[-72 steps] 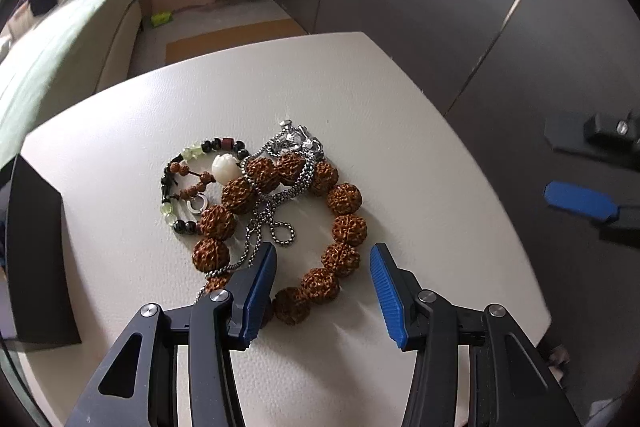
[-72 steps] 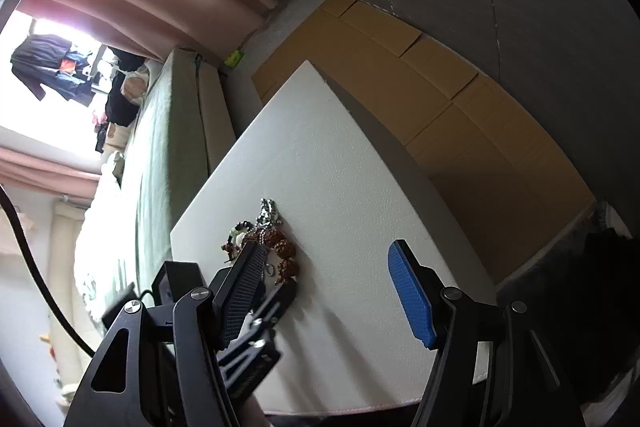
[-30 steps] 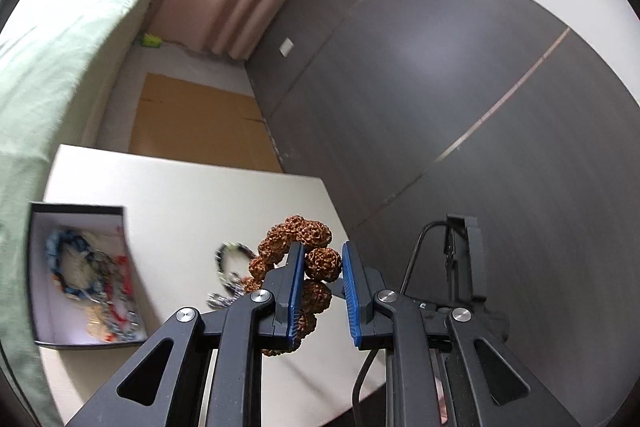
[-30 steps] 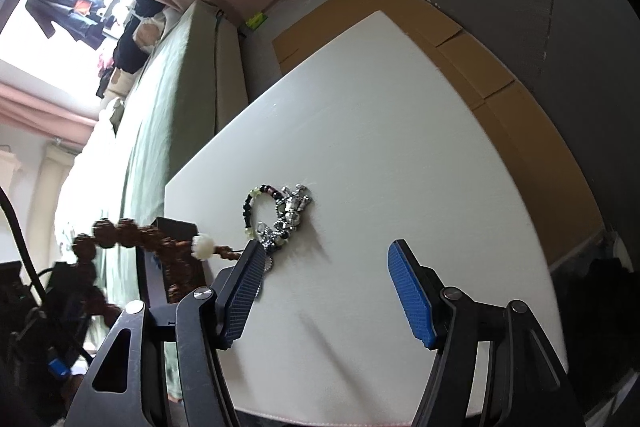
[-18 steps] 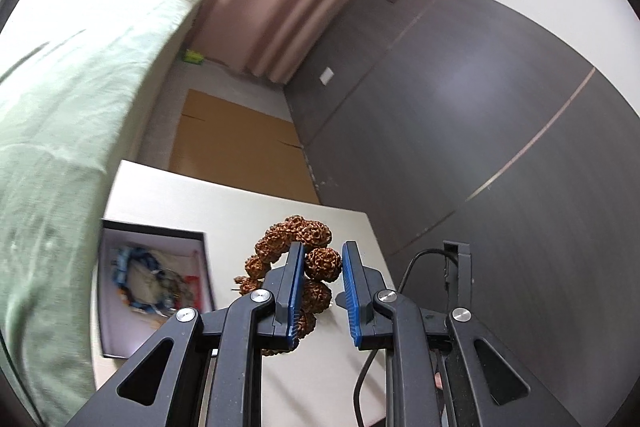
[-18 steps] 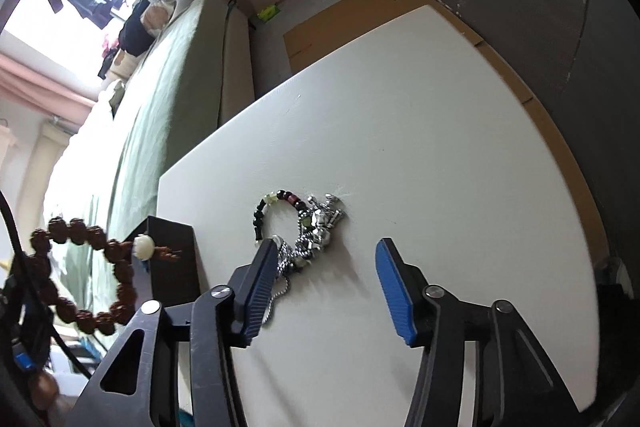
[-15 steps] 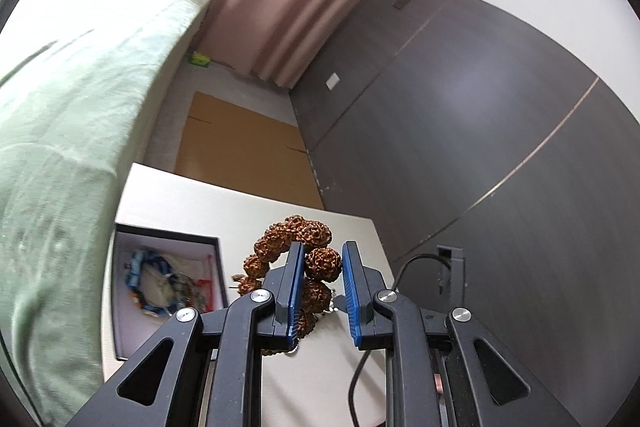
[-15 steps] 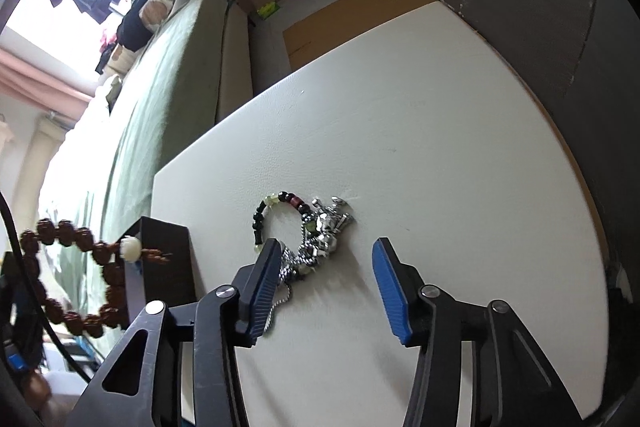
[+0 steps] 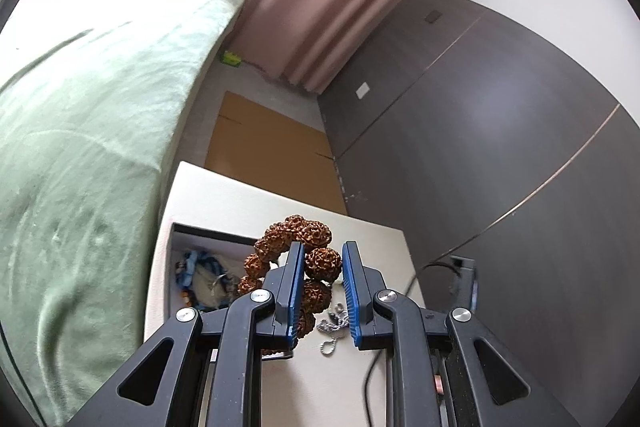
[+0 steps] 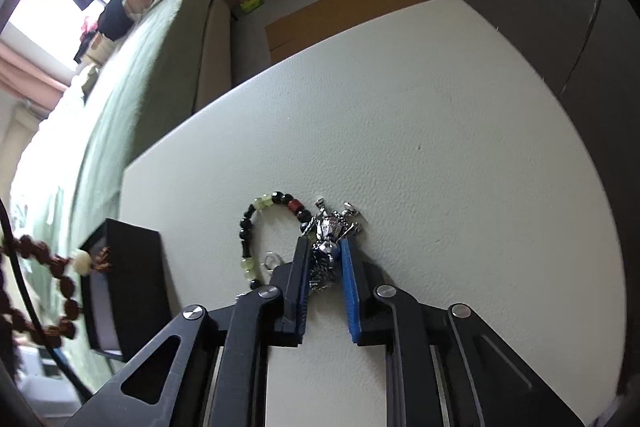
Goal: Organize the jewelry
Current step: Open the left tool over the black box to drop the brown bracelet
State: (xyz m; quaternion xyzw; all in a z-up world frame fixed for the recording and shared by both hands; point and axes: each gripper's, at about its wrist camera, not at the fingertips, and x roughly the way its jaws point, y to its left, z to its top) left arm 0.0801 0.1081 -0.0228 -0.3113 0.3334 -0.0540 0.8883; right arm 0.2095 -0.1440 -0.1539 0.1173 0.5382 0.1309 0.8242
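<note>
My left gripper (image 9: 322, 263) is shut on a brown seed-bead bracelet (image 9: 296, 233) and holds it in the air above the open jewelry box (image 9: 188, 239), which holds several pieces. The bracelet also hangs at the left edge of the right wrist view (image 10: 44, 267), next to the black box (image 10: 128, 267). My right gripper (image 10: 325, 259) is down on the white table (image 10: 440, 147), shut on a silver pendant necklace (image 10: 330, 227). A black, green and red bead bracelet (image 10: 260, 223) lies just left of it.
A green bed (image 9: 80, 107) runs along the table's left side. A dark wardrobe wall (image 9: 500, 147) stands on the right. Brown cardboard (image 9: 272, 143) lies on the floor beyond the table. A silver chain end (image 9: 332, 323) lies on the table under my left gripper.
My left gripper carried the seed-bead bracelet left, over the box. My right gripper dropped to the table and closed from open onto the silver pendant.
</note>
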